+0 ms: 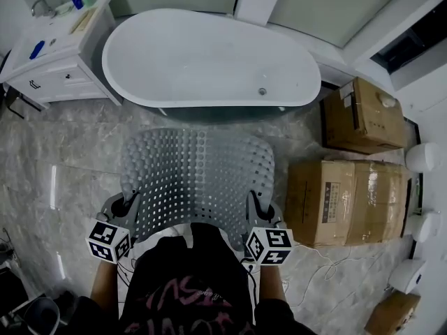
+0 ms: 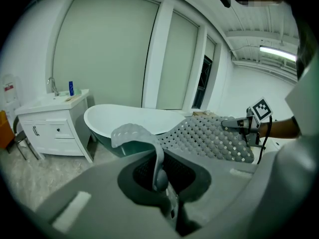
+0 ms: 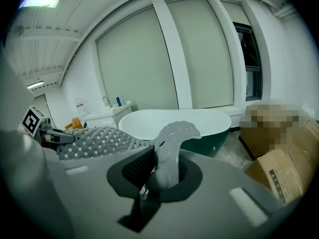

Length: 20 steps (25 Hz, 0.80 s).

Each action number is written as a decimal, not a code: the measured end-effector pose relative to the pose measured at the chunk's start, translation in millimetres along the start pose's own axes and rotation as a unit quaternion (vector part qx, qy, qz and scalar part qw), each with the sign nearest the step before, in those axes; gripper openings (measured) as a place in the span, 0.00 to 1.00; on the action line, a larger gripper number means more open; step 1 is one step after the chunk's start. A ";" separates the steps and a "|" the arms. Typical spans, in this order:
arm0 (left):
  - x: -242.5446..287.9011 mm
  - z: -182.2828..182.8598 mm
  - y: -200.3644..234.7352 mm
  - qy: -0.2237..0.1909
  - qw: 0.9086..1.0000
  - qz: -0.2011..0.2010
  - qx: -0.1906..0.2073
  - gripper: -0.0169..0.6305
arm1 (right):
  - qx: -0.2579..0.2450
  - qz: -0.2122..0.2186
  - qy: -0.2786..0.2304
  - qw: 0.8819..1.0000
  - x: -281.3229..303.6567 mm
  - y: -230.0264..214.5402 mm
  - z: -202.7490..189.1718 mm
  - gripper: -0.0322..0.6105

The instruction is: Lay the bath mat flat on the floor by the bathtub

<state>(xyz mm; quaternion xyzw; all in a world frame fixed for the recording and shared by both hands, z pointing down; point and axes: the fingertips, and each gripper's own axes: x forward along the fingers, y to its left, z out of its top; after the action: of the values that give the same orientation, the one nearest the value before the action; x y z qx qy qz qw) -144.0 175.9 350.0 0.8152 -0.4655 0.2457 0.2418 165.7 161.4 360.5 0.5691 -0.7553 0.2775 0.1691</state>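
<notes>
A grey, bumpy bath mat (image 1: pixel 195 180) with rows of holes hangs spread out in the air in front of the white bathtub (image 1: pixel 209 65). My left gripper (image 1: pixel 128 204) is shut on the mat's near left corner, and my right gripper (image 1: pixel 257 204) is shut on its near right corner. In the left gripper view the mat's edge (image 2: pixel 149 143) curls up out of the jaws, with the right gripper (image 2: pixel 244 125) across the sheet. The right gripper view shows the pinched mat corner (image 3: pixel 172 138) rising from the jaws and the tub (image 3: pixel 179 121) beyond it.
A white vanity cabinet (image 1: pixel 59 51) with a sink stands left of the tub. Cardboard boxes (image 1: pixel 349 197) sit on the marble floor (image 1: pixel 56 180) to the right, another box (image 1: pixel 360 114) behind them. White cables trail over the floor at the lower right.
</notes>
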 end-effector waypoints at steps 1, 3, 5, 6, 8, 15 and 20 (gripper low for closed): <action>4.8 2.3 -0.8 0.002 1.000 0.003 -0.002 0.05 | 0.001 0.004 0.002 1.000 4.6 -4.9 1.3 0.14; 13.1 5.3 -1.0 0.007 1.000 0.013 -0.005 0.05 | 0.003 0.012 0.008 1.000 13.4 -13.3 3.8 0.14; 19.7 6.4 -2.4 0.013 1.000 0.025 -0.009 0.05 | 0.003 0.022 0.012 1.000 19.9 -20.7 5.1 0.14; 22.8 6.9 -4.7 0.016 0.999 0.028 -0.011 0.05 | 0.004 0.026 0.013 1.000 22.4 -24.9 5.5 0.14; 29.3 9.4 -10.1 0.022 0.999 0.031 -0.012 0.05 | 0.004 0.034 0.017 0.999 27.1 -33.0 6.7 0.14; 51.3 18.1 -10.9 0.030 0.998 0.047 -0.016 0.05 | -0.002 0.049 0.032 0.998 46.4 -48.5 10.6 0.14; 58.7 15.9 -8.1 0.033 0.998 0.050 -0.019 0.05 | -0.007 0.056 0.039 0.998 55.1 -48.5 10.8 0.14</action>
<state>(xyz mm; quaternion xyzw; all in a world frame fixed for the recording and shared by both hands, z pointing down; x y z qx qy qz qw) -107.9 132.1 373.3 0.7774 -0.5024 0.2753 0.2596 196.3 102.9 394.5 0.5132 -0.7809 0.3034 0.1863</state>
